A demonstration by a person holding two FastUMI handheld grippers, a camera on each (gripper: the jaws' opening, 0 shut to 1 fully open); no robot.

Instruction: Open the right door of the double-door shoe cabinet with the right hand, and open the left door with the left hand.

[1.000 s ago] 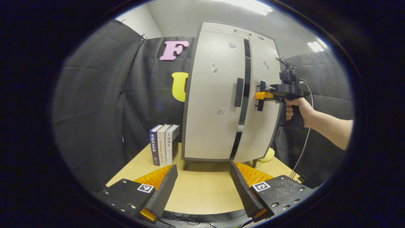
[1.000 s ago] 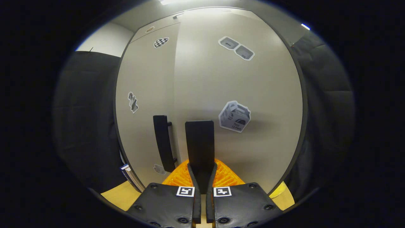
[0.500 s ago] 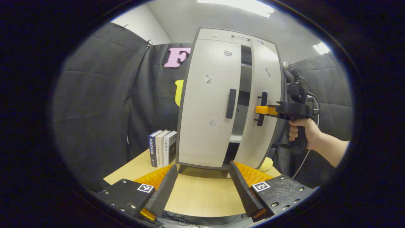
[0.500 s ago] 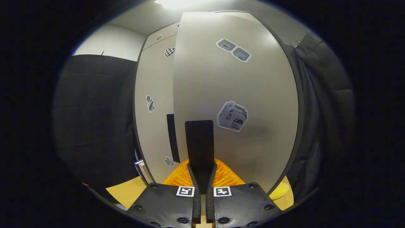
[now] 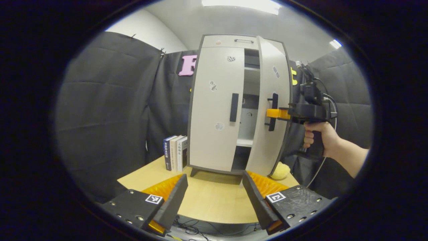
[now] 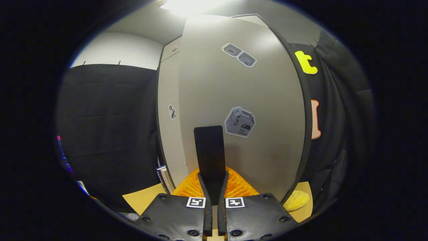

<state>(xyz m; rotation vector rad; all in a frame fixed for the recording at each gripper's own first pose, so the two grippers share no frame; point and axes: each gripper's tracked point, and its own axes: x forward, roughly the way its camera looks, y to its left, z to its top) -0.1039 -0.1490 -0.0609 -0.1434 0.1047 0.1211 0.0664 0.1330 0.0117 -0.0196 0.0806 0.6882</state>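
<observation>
The shoe cabinet [image 5: 217,100] stands on the table [image 5: 207,201], its right door [image 5: 272,110] swung partly out. The right gripper [image 5: 272,113] pinches the right door's handle [image 6: 210,150], hand [image 5: 317,137] level. The left gripper [image 5: 214,190] hangs spread, well apart from the closed left door [image 5: 214,134].

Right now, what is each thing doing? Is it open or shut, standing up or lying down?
right door: partly open
left door: shut
right gripper: shut on the right door's handle
left gripper: open, holding nothing
books: standing upright beside the cabinet
</observation>
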